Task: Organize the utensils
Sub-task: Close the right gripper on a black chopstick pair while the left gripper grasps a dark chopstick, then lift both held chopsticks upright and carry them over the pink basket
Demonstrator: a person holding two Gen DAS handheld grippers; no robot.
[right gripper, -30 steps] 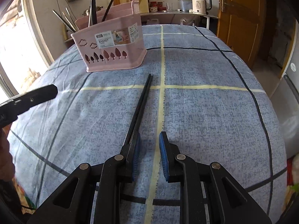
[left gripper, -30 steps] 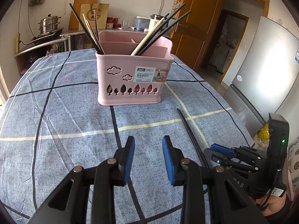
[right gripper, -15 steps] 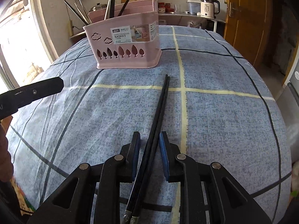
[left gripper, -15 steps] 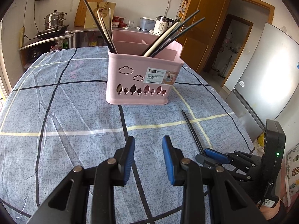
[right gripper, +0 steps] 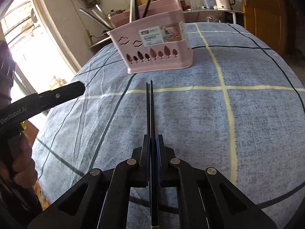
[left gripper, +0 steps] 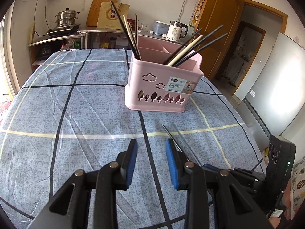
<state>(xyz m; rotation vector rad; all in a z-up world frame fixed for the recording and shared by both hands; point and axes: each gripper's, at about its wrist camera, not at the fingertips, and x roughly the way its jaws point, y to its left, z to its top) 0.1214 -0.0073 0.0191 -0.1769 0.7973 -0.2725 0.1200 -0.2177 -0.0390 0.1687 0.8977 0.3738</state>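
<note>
Checked tablecloth (right gripper: 247,114), black chopsticks (right gripper: 150,110) pinched between right fingers (right gripper: 159,148), left fingers (left gripper: 132,158) spread

A blue checked cloth (left gripper: 80,114) covers the tabletop. Behind it a counter (left gripper: 106,31) against the pale wall carries a steel steamer pot (left gripper: 66,19) and a white kettle (left gripper: 176,31). A wooden door (left gripper: 219,38) stands open beside a grey fridge (left gripper: 276,87). Daylight floods a window (right gripper: 28,43).

Bright window (right gripper: 28,43) glare; edges perhaps blurred.
</note>
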